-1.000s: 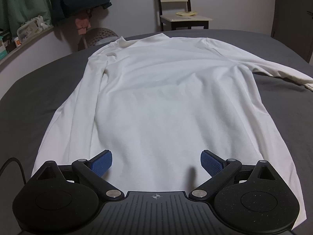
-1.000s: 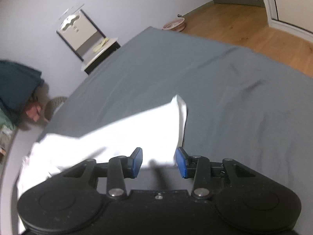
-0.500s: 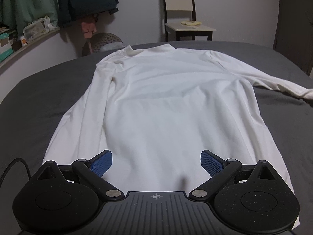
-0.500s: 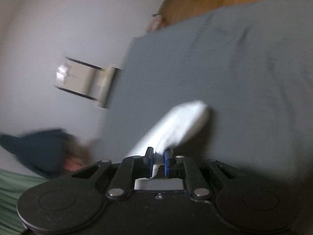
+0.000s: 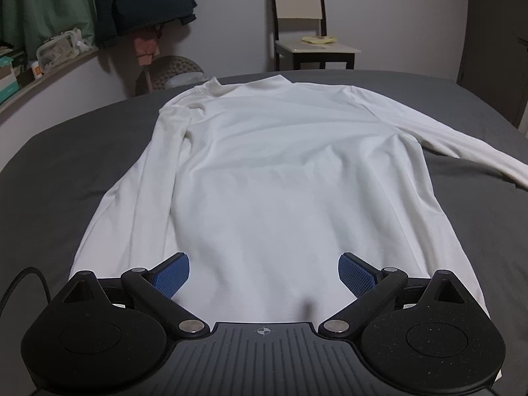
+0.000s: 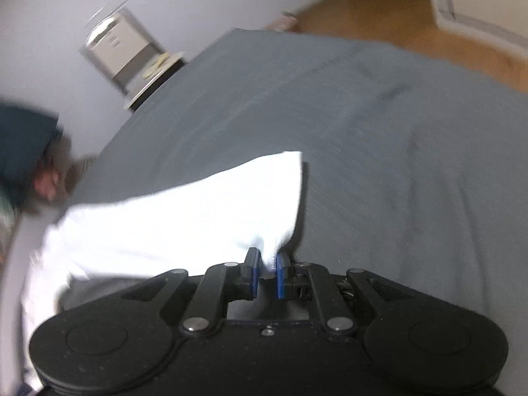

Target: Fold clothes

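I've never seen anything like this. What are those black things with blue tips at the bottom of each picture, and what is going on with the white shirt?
They are hand-held grippers, one in each of a person's hands, each carrying a camera that looks along its two fingers. The left gripper hangs open over the hem of a white long-sleeved shirt spread flat on a grey bed. The right gripper has shut its blue-padded fingers on the end of the shirt's sleeve; that picture is blurred. A chair stands beyond the bed.
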Demonstrator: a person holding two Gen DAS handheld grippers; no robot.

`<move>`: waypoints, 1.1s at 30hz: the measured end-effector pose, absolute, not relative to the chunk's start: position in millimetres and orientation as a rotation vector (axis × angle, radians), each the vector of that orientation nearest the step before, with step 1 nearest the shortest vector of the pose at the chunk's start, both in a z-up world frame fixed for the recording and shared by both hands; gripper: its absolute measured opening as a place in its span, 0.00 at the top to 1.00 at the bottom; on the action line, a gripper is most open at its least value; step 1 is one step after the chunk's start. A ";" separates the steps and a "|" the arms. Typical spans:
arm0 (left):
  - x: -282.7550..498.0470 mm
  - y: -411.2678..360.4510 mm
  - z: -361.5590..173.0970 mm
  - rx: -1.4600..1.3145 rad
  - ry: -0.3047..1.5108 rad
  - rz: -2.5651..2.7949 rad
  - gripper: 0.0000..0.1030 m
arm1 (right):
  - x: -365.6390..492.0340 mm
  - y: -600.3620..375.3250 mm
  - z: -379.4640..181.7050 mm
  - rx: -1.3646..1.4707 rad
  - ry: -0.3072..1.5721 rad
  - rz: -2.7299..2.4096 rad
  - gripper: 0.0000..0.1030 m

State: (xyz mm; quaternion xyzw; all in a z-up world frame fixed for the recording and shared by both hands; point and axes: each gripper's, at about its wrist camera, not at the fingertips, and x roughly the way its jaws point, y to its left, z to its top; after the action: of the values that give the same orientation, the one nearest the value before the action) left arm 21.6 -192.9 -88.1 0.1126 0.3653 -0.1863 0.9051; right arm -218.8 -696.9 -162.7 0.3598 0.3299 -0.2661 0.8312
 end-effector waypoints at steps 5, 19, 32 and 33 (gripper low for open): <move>22.5 -192.8 -85.7 0.213 0.751 -0.389 0.05 | -219.1 -676.5 -134.7 0.663 0.735 -0.669 0.65; 50.0 -124.0 -51.3 0.146 0.694 -0.260 0.05 | -57.9 -424.3 -47.2 0.623 0.571 0.058 0.49; 58.5 -90.2 -62.1 0.308 0.641 -0.394 0.01 | -21.7 -284.0 -134.6 0.517 0.729 0.177 0.49; 63.2 -96.9 -68.0 0.306 0.668 -0.399 0.08 | -24.7 -283.2 -137.7 0.515 0.737 0.180 0.49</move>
State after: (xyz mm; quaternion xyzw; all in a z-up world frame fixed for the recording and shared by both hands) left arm 63.2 -96.9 -68.0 0.1484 0.3246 -0.1935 0.9139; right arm -24.7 -283.2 -137.7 0.2487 0.3555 0.0869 0.8968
